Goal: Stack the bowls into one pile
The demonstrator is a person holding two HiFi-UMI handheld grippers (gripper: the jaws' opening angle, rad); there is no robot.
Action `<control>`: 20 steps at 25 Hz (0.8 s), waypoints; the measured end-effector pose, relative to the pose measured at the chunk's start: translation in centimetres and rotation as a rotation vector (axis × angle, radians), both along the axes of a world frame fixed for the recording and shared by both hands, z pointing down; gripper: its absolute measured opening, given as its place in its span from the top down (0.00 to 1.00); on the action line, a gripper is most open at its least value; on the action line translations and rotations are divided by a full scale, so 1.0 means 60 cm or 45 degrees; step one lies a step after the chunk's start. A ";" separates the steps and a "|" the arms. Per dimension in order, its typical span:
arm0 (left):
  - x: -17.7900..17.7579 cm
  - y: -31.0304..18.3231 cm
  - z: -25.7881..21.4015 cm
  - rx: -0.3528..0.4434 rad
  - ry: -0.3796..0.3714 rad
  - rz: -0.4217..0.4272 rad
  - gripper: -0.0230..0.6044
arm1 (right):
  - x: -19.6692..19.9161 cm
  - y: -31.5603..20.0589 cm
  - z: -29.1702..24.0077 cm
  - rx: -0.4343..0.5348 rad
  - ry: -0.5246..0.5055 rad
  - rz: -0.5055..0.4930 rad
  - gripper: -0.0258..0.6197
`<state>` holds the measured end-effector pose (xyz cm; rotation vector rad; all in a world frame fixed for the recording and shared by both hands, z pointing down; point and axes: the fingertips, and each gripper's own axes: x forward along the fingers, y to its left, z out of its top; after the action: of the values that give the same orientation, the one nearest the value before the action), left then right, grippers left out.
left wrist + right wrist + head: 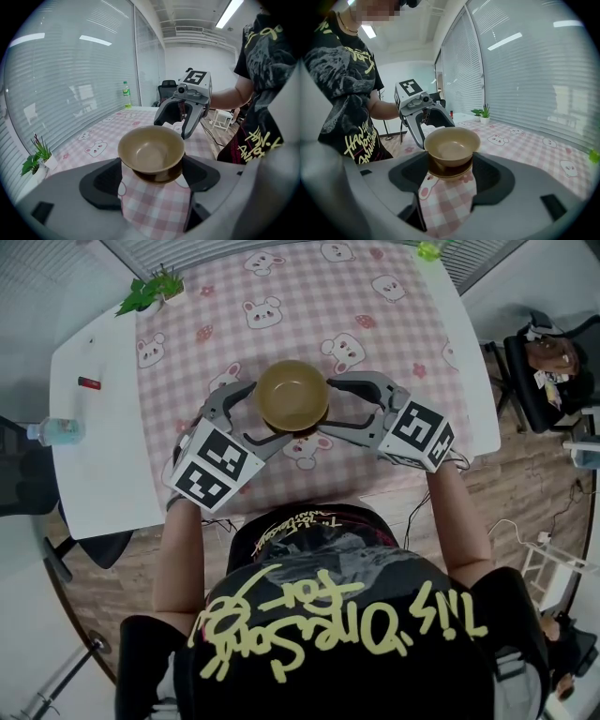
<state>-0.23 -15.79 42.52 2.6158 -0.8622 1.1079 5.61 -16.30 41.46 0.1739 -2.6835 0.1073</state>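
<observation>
Between left tongs (264, 412) and right tongs (328, 407), both spread, upper bowl (292, 395) sits nested in lower bowl (158, 178) (pile apparently complete); I would withdraw level, clear of the rim.

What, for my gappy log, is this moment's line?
bowls: two nested | left gripper: open, flanking bowls | right gripper: open, flanking bowls

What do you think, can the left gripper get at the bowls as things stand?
Probably yes: the bowls sit between the jaws of the open left gripper, with nothing in the way.
</observation>
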 end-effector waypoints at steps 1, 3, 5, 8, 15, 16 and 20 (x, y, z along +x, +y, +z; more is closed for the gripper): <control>0.000 0.000 0.000 -0.001 -0.004 0.003 0.32 | 0.000 0.001 0.000 -0.004 0.000 0.001 0.52; 0.001 0.002 0.000 -0.002 -0.014 0.007 0.32 | 0.001 0.002 0.002 -0.010 0.002 0.000 0.52; 0.002 0.004 0.002 -0.001 -0.020 0.006 0.32 | 0.001 0.004 0.005 -0.014 0.004 0.000 0.52; 0.003 0.007 0.009 -0.003 -0.024 0.002 0.32 | 0.002 0.007 0.012 -0.017 0.016 0.000 0.52; 0.003 0.009 0.018 -0.014 -0.005 -0.007 0.32 | 0.002 0.010 0.022 -0.038 0.019 0.012 0.52; 0.003 0.009 0.017 -0.015 -0.004 -0.007 0.32 | 0.002 0.009 0.021 -0.043 0.017 0.014 0.52; 0.003 0.010 0.015 -0.028 0.011 -0.014 0.32 | 0.002 0.010 0.022 -0.067 0.012 0.020 0.52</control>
<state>-0.07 -15.22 43.43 2.5929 -0.8569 1.0958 5.71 -15.69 42.75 0.1786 -2.6674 0.1818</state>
